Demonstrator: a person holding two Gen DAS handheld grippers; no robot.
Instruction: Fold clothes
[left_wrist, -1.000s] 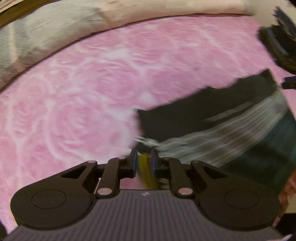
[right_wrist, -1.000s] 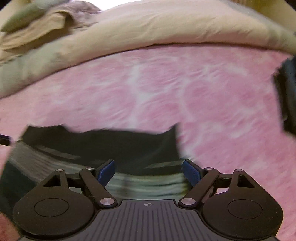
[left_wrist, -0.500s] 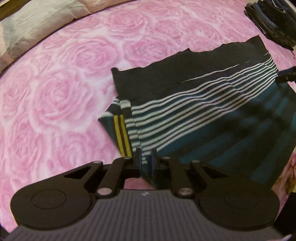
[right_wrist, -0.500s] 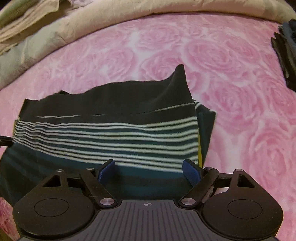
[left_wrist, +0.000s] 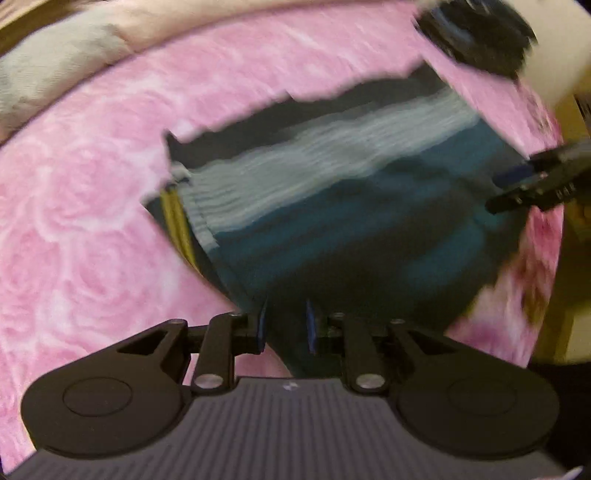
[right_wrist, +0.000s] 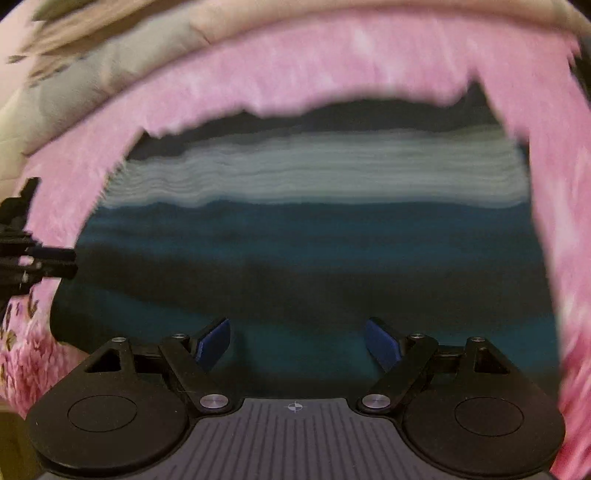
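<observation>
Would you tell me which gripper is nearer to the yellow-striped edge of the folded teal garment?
Left. The left gripper sits at the teal striped garment's near corner, just below the yellow stripes; the right gripper hovers over the plain teal middle.

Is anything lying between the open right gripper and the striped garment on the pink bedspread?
Nothing visible. The right gripper hangs open directly over the striped garment, with only its fabric showing between the pads.

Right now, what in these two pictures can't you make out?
- Striped garment: both views are motion-blurred, so its white stripes smear together and its type is unclear.
- Dark pile, left wrist view: blurred and cut by the top edge.
- Left gripper: blur and dark cloth hide whether its pads pinch the fabric.
- Bedding, right wrist view: smeared.
</observation>
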